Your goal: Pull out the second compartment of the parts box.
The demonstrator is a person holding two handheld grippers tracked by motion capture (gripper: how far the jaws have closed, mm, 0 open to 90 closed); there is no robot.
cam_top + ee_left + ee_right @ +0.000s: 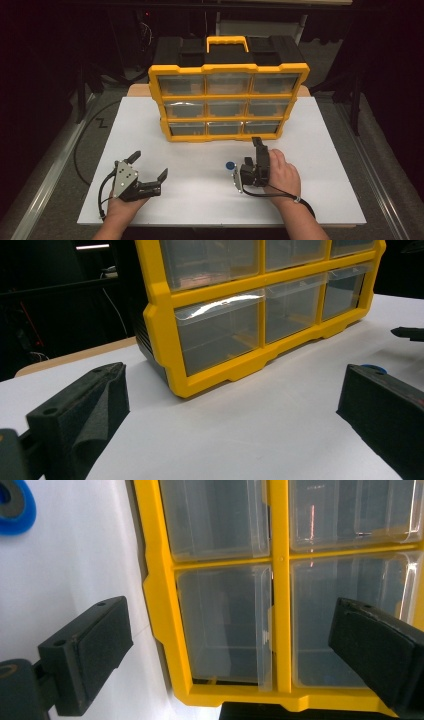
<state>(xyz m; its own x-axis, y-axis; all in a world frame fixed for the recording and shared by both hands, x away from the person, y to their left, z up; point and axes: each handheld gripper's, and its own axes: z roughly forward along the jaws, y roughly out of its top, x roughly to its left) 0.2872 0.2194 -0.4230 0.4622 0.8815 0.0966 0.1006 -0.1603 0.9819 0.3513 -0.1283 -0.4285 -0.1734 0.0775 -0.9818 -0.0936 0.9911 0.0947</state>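
Gaping wide with nothing between their jaws, the left gripper [150, 170] and the right gripper [252, 162] both rest low on the white bench [325, 165]. One small blue disc [229, 165] lies on the bench just left of the right gripper, outside its jaws and well apart from the left gripper. Beyond both stands one yellow drawer organizer [228, 102], upright, with nine clear drawers in three rows of three, and the right gripper's jaws point at its lower drawers.
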